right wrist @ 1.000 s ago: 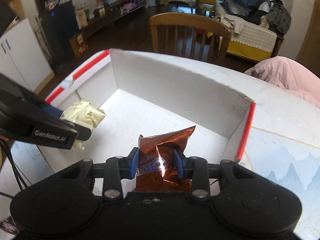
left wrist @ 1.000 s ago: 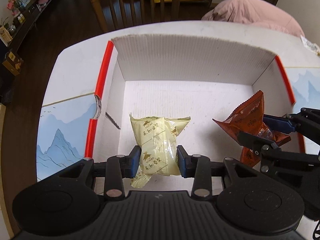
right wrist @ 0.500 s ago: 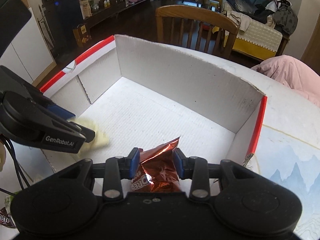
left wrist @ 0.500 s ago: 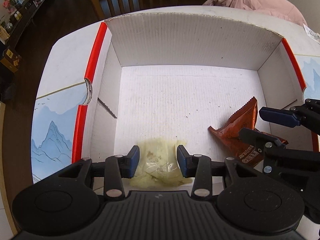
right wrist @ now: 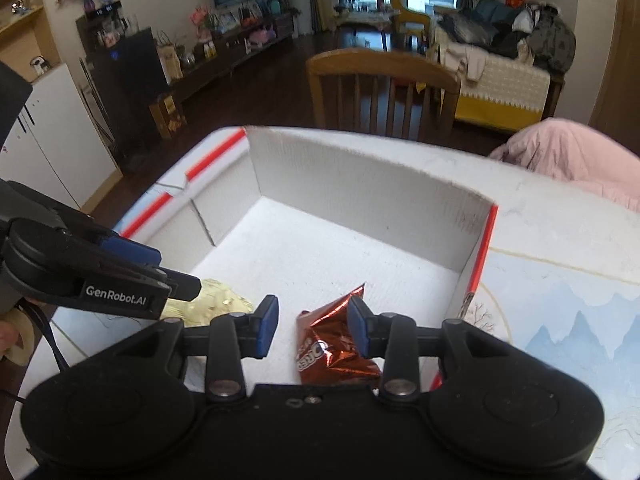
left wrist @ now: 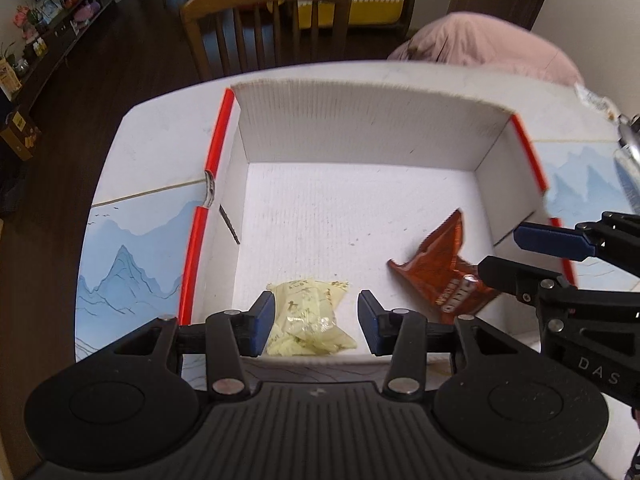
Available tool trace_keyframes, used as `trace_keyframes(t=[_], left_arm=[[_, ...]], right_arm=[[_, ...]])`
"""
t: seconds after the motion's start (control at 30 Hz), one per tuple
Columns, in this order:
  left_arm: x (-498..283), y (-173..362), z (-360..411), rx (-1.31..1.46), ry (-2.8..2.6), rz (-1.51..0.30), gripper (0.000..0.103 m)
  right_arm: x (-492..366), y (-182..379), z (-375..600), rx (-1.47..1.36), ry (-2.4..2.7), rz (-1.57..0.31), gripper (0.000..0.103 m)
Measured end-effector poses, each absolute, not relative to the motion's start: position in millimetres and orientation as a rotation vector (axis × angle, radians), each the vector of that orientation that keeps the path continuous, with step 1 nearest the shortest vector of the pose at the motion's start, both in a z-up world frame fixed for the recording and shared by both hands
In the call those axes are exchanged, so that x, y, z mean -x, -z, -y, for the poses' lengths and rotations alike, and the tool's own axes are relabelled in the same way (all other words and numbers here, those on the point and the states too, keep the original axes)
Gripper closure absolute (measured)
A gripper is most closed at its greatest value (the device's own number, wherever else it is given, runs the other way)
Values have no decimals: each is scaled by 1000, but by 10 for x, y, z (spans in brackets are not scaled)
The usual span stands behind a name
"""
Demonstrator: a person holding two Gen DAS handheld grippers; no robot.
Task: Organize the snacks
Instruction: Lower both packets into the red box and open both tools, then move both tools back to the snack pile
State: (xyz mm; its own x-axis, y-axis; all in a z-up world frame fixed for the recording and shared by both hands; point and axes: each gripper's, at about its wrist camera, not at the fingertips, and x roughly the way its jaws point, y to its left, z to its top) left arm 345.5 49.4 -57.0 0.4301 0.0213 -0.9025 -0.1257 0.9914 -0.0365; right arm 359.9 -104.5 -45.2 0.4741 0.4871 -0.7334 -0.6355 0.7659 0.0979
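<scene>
The pale yellow snack packet (left wrist: 307, 322) is lying on the floor of the white cardboard box (left wrist: 360, 136), close to its near wall, between the fingers of the left gripper (left wrist: 311, 326). Those fingers are spreading apart: the left pad (left wrist: 262, 322) is sitting just at the packet's edge, while the right pad (left wrist: 367, 322) is standing clear of it, so nothing is being pinched. From the right wrist view the same packet (right wrist: 218, 306) is peeking out from under the left gripper's (right wrist: 176, 280) black finger.

The red foil Oreo packet (right wrist: 334, 344) is lying in the box's near right corner, beside the right wall. It is sitting between the fingers of the right gripper (right wrist: 312, 328), nearer the right pad (right wrist: 358, 330), which seems to be touching or overlapping its crinkled top; the left pad (right wrist: 266, 326) is showing a clear gap of white box floor. The right fingers are standing apart and not clamping the packet. In the left wrist view the packet (left wrist: 444, 276) is resting flat, with the right gripper (left wrist: 512, 252) hovering over its right end.

On the red foil, white letters reading "OREO" are showing, upside down. The yellow packet is carrying gold printed characters too small to read. "GenRobot.AI" is printed in white on the left gripper's side, and "DAS" is showing on the right gripper's body. The box, edged in red, is standing on a surface (left wrist: 132, 264) printed with blue mountains.
</scene>
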Motion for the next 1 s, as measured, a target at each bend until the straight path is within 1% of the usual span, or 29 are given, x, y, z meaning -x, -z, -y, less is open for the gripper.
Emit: trace_keyframes(t=[0.4, 0.5, 0.53, 0.57, 0.6, 0.67, 0.7, 0.73, 0.8, 0.87, 0.9, 0.93, 0.97, 1.0], left_arm=[[-2720, 54, -493, 108, -62, -969, 58], [-2511, -55, -478, 98, -58, -932, 58], [-2440, -86, -474, 95, -55, -921, 58], [-2375, -114, -473, 93, -53, -911, 58], [-2310, -141, -473, 93, -48, -903, 58], [-2166, -179, -478, 95, -37, -891, 52], [-2098, -185, -487, 96, -34, -885, 46], [-2020, -190, -497, 98, -30, -877, 44], [-1876, -187, -523, 103, -20, -873, 43], [-1726, -165, -561, 114, -11, -872, 43], [-1663, -148, -581, 117, -8, -873, 41], [-1590, -133, -597, 118, -8, -871, 39], [-1519, -115, -615, 121, -12, -867, 37], [-1453, -97, -634, 123, -15, -864, 32]], right_arm=[[-2986, 79, 1158, 184, -685, -723, 63], [-2820, 7, 1197, 181, -682, -701, 59], [-2778, -15, 1203, 179, -681, -694, 55], [-2724, -38, 1218, 175, -680, -685, 47], [-2682, -58, 1229, 173, -680, -678, 43], [-2587, -82, 1252, 169, -685, -666, 27], [-2535, -90, 1267, 167, -689, -660, 24], [-2487, -96, 1275, 167, -691, -657, 22], [-2385, -85, 1303, 163, -701, -658, 19], [-2274, -71, 1331, 154, -720, -657, 11], [-2205, -59, 1344, 149, -732, -654, 11], [-2139, -48, 1353, 148, -739, -655, 7], [-2074, -26, 1356, 146, -740, -656, 1], [-2007, -8, 1351, 144, -734, -656, 0]])
